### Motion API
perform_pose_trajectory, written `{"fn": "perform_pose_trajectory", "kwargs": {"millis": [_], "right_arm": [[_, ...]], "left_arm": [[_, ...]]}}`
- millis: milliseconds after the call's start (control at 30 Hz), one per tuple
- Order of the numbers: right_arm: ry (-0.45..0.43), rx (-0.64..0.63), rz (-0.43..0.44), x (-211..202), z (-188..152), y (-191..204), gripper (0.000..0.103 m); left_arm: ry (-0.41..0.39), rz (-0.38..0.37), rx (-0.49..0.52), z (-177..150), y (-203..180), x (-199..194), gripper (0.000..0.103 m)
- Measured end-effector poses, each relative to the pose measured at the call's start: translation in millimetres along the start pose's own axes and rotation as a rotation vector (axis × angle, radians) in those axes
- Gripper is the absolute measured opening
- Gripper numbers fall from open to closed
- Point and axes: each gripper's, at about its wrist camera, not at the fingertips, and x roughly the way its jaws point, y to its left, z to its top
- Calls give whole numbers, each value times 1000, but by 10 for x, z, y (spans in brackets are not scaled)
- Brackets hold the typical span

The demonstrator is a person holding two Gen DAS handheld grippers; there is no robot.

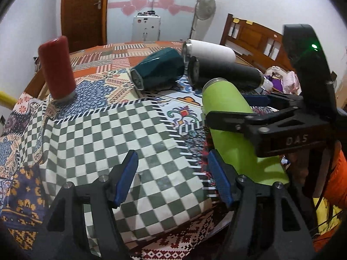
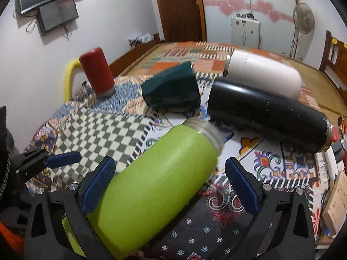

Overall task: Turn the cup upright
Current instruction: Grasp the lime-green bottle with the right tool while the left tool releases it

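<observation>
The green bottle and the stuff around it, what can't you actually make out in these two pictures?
- Green bottle: its base is cut off behind the right gripper in the right wrist view; in the left wrist view the gripper's finger crosses it.
- Whether the pads press the bottle: unclear in both views.
- Black bottle: its far end is blurred.
- Teal cup: motion blur hides its detail.

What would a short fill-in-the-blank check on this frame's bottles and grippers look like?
1. The bottle between the right gripper's fingers is ____ in colour.
2. The red bottle stands ____, mouth down on the bedspread.
3. The left gripper holds ____.
4. The black bottle lies beside the ____ one.

Missing words: green; inverted; nothing; white
</observation>
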Motion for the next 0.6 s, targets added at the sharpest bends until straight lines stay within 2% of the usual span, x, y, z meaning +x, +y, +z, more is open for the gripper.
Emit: {"fn": "perform_pose_trajectory", "kwargs": {"millis": [200,367,467,533,600], "right_arm": [[76,35,47,58,23,-102,101],[176,32,113,181,98,-77,97],[190,-12,121,189,153,12,83],[196,-25,148,191,201,50,69],[199,-27,165,202,237,59,65]], "left_arm": [[-7,-4,-10,-3,9,20,75],[-5,60,2,-43,36,4,75],[1,76,0,-60,78,-13,75],[-1,89,-11,-60,117,-38,75],[-12,119,-16,-62,152,-87,75]]}}
